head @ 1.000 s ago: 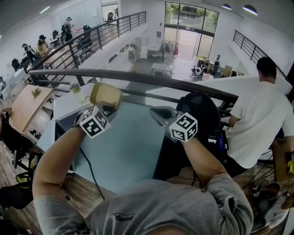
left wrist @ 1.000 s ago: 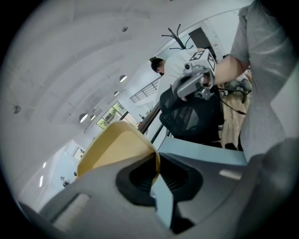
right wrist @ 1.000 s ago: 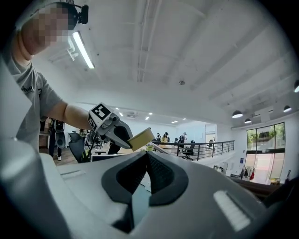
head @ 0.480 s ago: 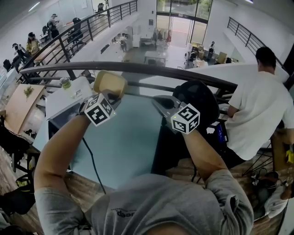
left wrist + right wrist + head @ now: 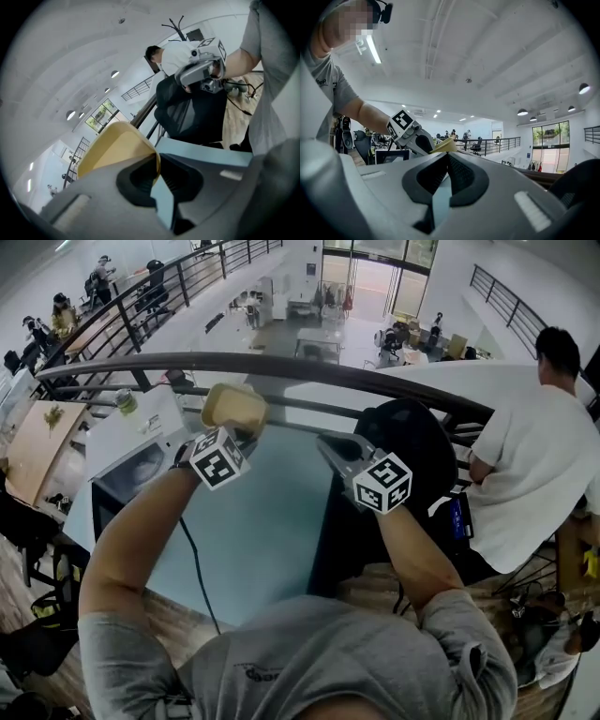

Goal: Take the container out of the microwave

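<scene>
The container [image 5: 234, 406] is already out of the microwave [image 5: 131, 460]. It is up in the air above the light blue desk [image 5: 267, 531], just beside the white microwave box. The left claw [image 5: 157, 164] is pinched tight on the thin edge of the container and holds it up. The right claw [image 5: 330, 448] has its two jaws pressed together with nothing in them, and it hangs over the desk well apart from the container. So I think the big part of the job is done. What may be left is to put the container down on the desk, and maybe to shut the microwave door. I cannot tell if that door is open. The container is a pale yellow tub with round corners and looks like smooth, light plastic. I cannot see inside it. Its thin edge could slip from such a small pinch. The claws are hard grey plastic with black ridged pads. The desk is flat and smooth. The microwave has a dark window.
</scene>
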The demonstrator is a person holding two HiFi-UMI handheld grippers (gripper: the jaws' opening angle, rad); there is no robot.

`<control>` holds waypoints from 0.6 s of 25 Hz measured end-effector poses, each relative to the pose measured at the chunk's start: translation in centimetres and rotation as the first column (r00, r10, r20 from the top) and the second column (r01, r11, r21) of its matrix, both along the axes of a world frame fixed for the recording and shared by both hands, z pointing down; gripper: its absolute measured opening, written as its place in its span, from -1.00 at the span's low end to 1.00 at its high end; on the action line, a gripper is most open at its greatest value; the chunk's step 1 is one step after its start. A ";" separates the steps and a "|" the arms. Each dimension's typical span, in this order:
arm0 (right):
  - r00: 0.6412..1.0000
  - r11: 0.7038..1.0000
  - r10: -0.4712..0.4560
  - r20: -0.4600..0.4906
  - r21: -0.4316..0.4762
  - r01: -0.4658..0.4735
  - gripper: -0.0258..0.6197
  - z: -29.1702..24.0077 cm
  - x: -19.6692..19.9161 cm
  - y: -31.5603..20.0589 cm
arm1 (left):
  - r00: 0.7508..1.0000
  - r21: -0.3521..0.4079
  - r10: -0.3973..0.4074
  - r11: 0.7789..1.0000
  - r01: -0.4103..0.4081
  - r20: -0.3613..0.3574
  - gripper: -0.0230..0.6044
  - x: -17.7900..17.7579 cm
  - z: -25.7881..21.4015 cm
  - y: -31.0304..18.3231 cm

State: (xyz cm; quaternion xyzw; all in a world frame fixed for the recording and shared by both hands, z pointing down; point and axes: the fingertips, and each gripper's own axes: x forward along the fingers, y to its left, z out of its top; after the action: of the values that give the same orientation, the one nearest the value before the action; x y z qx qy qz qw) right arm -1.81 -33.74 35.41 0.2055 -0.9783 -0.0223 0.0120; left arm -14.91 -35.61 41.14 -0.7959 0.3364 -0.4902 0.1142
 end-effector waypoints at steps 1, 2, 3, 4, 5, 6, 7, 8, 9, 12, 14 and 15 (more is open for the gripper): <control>1.000 1.000 0.003 -0.002 -0.005 -0.003 -0.90 0.2 0.0 -0.6 | 1.000 -0.008 -0.002 1.000 0.002 0.000 -0.82 0.0 0.4 -0.6; 1.000 1.000 0.005 -0.005 -0.012 -0.006 -0.90 0.4 0.1 -1.3 | 1.000 -0.018 -0.005 1.000 0.005 -0.001 -0.82 0.0 0.8 -1.3; 1.000 1.000 0.008 -0.007 -0.019 -0.008 -0.90 0.7 0.1 -1.9 | 1.000 -0.028 -0.007 1.000 0.007 -0.002 -0.82 0.1 1.3 -1.9; 1.000 1.000 0.011 -0.009 -0.027 -0.011 -0.90 1.1 0.2 -2.5 | 1.000 -0.039 -0.010 0.999 0.010 -0.002 -0.82 0.1 1.9 -2.4; 1.000 0.999 0.014 -0.010 -0.034 -0.014 -0.90 1.7 0.2 -3.0 | 1.000 -0.050 -0.013 0.999 0.013 -0.003 -0.82 0.1 2.6 -2.8; 1.000 0.999 0.017 -0.011 -0.042 -0.018 -0.90 2.3 0.2 -3.5 | 1.000 -0.061 -0.016 0.998 0.016 -0.002 -0.82 0.0 3.4 -3.3; 1.000 0.999 0.021 -0.012 -0.050 -0.021 -0.90 3.0 0.2 -4.0 | 1.000 -0.072 -0.019 0.997 0.019 -0.002 -0.82 0.0 4.3 -3.7; 1.000 0.998 0.024 -0.012 -0.056 -0.025 -0.90 3.6 0.2 -4.4 | 1.000 -0.083 -0.022 0.996 0.022 -0.002 -0.82 0.0 5.1 -4.2; 1.000 0.998 0.028 -0.013 -0.062 -0.029 -0.90 4.2 0.2 -4.9 | 1.000 -0.093 -0.024 0.995 0.024 -0.002 -0.82 -0.1 5.9 -4.6; 0.999 0.996 0.043 -0.017 -0.082 -0.044 -0.90 6.1 -0.1 -6.3 | 1.000 -0.122 -0.029 0.992 0.029 -0.001 -0.82 -0.3 8.3 -6.0; 0.998 0.994 0.054 -0.019 -0.096 -0.055 -0.90 7.5 -0.2 -7.3 | 1.000 -0.139 -0.029 0.990 0.028 0.000 -0.82 -0.4 10.0 -7.0; 0.998 0.993 0.059 -0.021 -0.101 -0.061 -0.90 8.1 -0.3 -7.9 | 1.000 -0.147 -0.027 0.989 0.027 0.000 -0.82 -0.4 10.8 -7.5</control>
State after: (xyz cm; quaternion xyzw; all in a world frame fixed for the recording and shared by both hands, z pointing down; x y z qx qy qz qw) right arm -2.13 -41.61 43.55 0.2337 -0.9715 0.0261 0.0316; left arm -15.28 -43.07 51.92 -0.7980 0.3103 -0.5144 0.0481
